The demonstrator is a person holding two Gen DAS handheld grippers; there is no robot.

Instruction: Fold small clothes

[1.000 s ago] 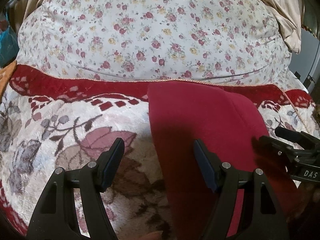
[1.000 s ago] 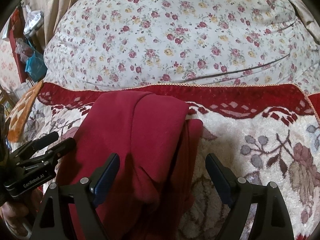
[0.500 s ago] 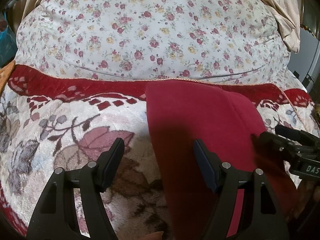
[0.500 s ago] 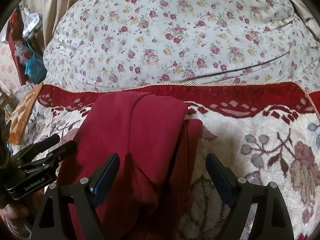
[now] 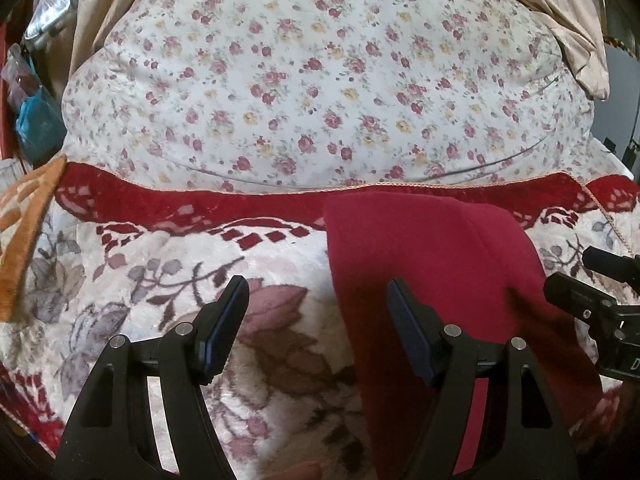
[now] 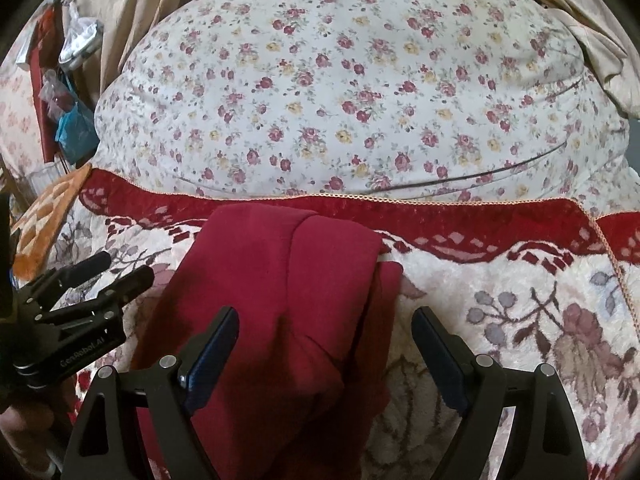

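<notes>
A dark red garment [image 5: 432,264] lies folded lengthwise on the plush floral blanket [image 5: 160,280]; in the right wrist view the red garment [image 6: 288,292] shows an upper layer over a narrower strip at its right edge. My left gripper [image 5: 316,304] is open above the garment's left edge, nothing between its fingers. My right gripper [image 6: 324,332] is open over the garment's right side, not pressing it. Each gripper shows in the other's view: the right one [image 5: 592,284] at the right, the left one [image 6: 108,276] at the left.
A large pillow [image 5: 320,92] in rose-print cloth lies behind the blanket's red border [image 5: 200,204]. An orange patterned cloth [image 5: 24,220] sits at the left edge. Beige fabric [image 5: 560,12] hangs at the back right. Bags and clutter [image 6: 68,112] stand at far left.
Both views have tilted up a little, showing more of the pillow and back. The garment lies the same; both grippers stay open.
</notes>
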